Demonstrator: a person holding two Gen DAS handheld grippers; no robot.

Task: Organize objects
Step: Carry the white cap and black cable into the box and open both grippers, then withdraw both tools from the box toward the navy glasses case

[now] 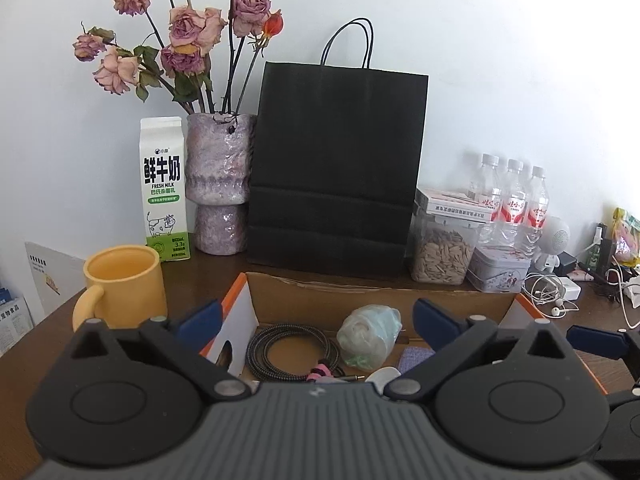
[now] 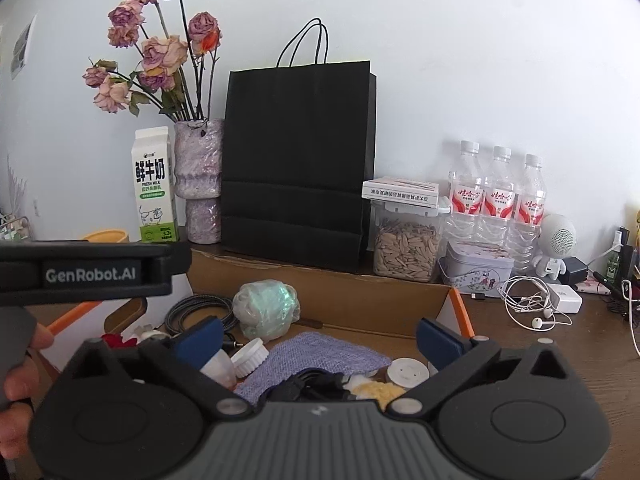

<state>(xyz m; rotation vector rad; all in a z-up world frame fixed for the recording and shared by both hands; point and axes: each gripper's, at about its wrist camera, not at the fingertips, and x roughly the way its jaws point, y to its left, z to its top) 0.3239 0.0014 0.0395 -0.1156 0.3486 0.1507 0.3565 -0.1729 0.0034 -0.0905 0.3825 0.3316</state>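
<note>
An open cardboard box (image 1: pixel 360 296) with orange edges lies in front of both grippers. In the left wrist view it holds a coiled braided cable (image 1: pixel 292 352), a plastic-wrapped pale bundle (image 1: pixel 370 336) and a purple knitted cloth (image 1: pixel 414 358). My left gripper (image 1: pixel 318 322) is open over the box with nothing between its blue pads. My right gripper (image 2: pixel 319 340) is open too, above the purple cloth (image 2: pixel 316 354), a white cap (image 2: pixel 250 356), a white disc (image 2: pixel 408 372) and a black cord (image 2: pixel 312 386). The bundle (image 2: pixel 266 308) and the coiled cable (image 2: pixel 200 312) lie further back.
Behind the box stand a black paper bag (image 1: pixel 336 168), a vase of dried roses (image 1: pixel 220 184), a milk carton (image 1: pixel 164 188), a seed jar (image 1: pixel 442 256), a tin (image 1: pixel 498 268) and three bottles (image 1: pixel 514 200). A yellow mug (image 1: pixel 124 284) sits left; white earphones (image 2: pixel 532 304) lie right.
</note>
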